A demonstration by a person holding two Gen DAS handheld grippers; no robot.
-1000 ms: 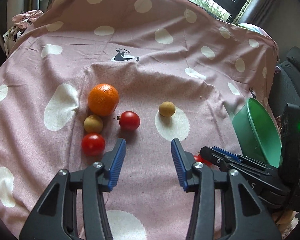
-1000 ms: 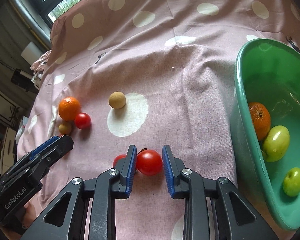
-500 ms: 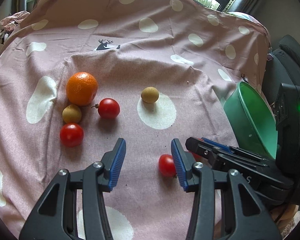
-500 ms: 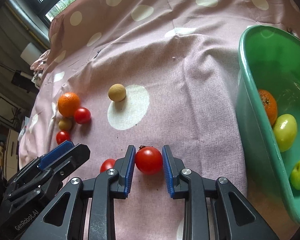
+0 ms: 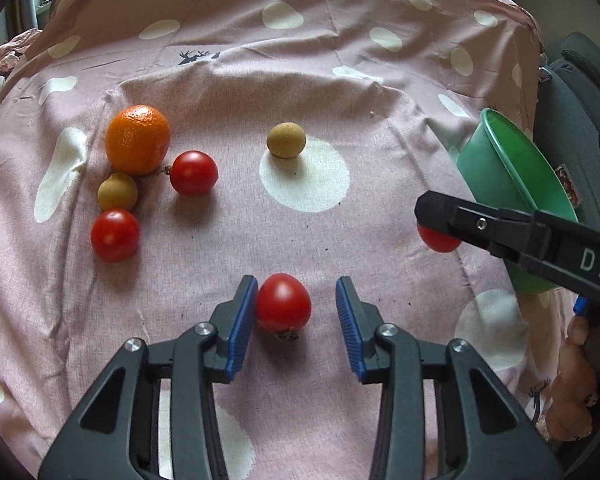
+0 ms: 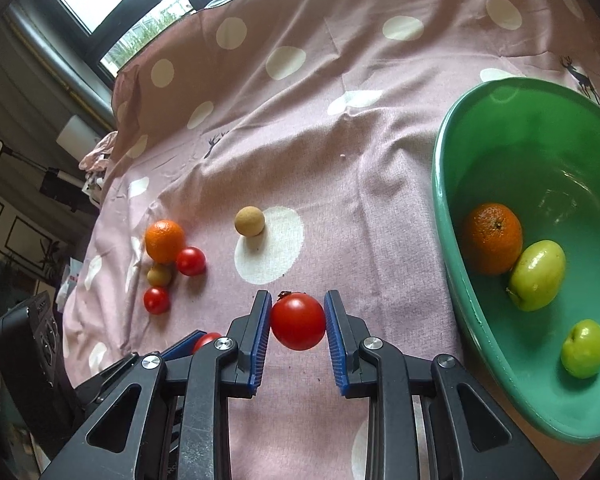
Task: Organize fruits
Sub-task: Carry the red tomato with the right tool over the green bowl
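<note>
Right wrist: right claw (image 6: 298, 322) pinches one tomato (image 6: 298, 321); three fruits fill bowl (image 6: 444, 200).

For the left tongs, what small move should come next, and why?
Probably finish closing the left tongs on the tomato. Their jaws have just been closing; one pad touches it, the other still stands apart. The right tongs already grip a second tomato beside the green bowl.

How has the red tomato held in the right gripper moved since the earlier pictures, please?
Yes. The red tomato, clamped in the right gripper, has lifted off the pink spotted cloth and sits closer to the green bowl.
</note>
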